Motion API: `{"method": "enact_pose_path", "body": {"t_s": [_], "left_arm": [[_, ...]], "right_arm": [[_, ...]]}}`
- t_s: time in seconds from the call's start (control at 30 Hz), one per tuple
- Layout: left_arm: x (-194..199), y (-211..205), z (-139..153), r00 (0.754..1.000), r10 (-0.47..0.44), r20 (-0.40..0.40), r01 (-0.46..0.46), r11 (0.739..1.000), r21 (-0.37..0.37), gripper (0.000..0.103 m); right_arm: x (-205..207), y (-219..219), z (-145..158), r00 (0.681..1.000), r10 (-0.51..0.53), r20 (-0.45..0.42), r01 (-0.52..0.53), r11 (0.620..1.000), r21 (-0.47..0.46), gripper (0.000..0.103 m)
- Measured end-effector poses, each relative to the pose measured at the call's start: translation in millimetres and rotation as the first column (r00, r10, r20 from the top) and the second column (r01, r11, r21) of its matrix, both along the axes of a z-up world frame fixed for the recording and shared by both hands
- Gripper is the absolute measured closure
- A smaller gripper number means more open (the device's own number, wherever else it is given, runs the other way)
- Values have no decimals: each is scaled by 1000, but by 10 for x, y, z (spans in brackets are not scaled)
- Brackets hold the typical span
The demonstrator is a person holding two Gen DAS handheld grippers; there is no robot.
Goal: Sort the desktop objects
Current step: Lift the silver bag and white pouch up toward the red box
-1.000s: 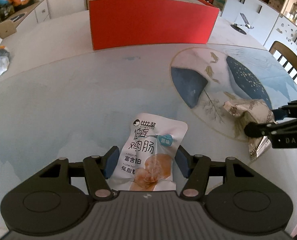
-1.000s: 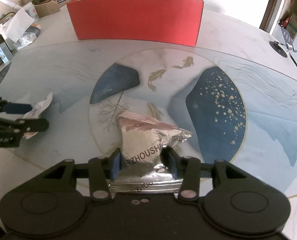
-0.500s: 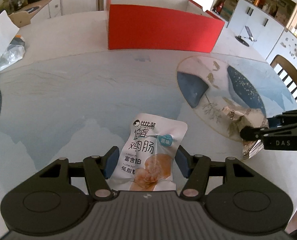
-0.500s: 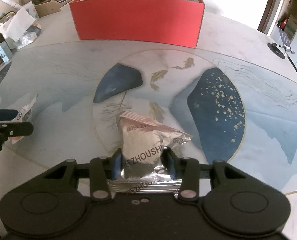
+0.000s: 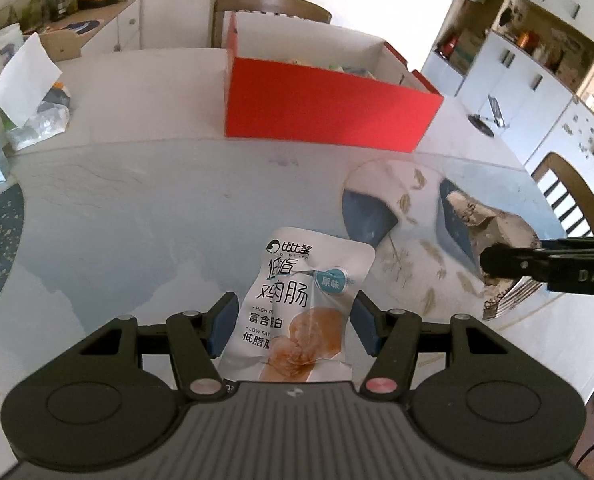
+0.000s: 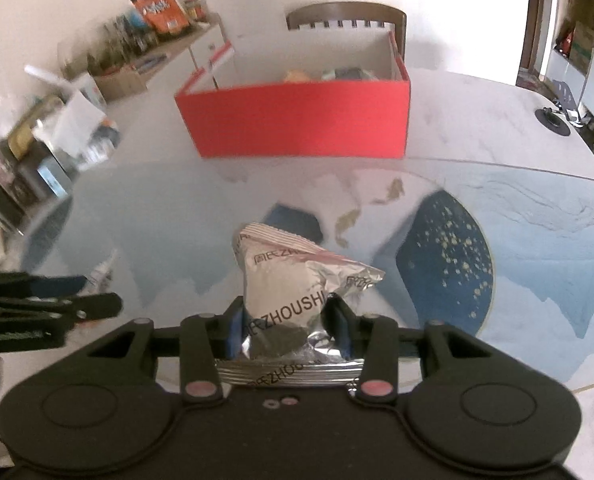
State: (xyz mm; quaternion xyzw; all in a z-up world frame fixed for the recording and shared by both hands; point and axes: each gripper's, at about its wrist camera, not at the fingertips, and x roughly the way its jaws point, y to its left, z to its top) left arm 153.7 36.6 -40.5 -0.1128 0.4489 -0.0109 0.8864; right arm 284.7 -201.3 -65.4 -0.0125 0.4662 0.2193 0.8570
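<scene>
Since the earlier frame both packets had come up off the table (image 5: pixel 137 208) and the red box (image 5: pixel 321 116) showed more of its inside, the left gripper (image 5: pixel 293 326) clenched on the white sausage pouch (image 5: pixel 303 304) and the right gripper (image 6: pixel 287 326) clenched on the silver snack bag (image 6: pixel 285 292). Each packet sat between its own pads with its top pointing toward the box, which stood well apart across the table. To do the carry well, I judged both grips should hold firm and clear the near wall before letting go; the right view was blurred, so what already lay in the box was probably other snacks.
</scene>
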Motion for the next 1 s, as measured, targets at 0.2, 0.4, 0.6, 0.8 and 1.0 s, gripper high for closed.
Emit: {"method": "enact_pose_path", "body": {"t_s": [0.2,0.4,0.6,0.8,1.0], "left_arm": [[45,10,165,1000,13,21,-13,1000,16,43],[171,8,377,998,11,69,-13,1000,23,43],[355,39,567,995,18,100,-17,1000,-6,43],[575,-15,716,993,13,119,-13,1000,2,43],[795,-71,823,992,16,128,-18,1000,14,43]], "right_arm": [[95,-9,304,1000,11,24,-12,998,56,60],[245,-10,566,996,34,82,-40,997,67,60],[426,-33,733,995,40,94,-48,995,86,60],[563,1,793,994,47,99,-55,995,82,60],[705,59,859,991,55,122,-64,995,76,60]]}}
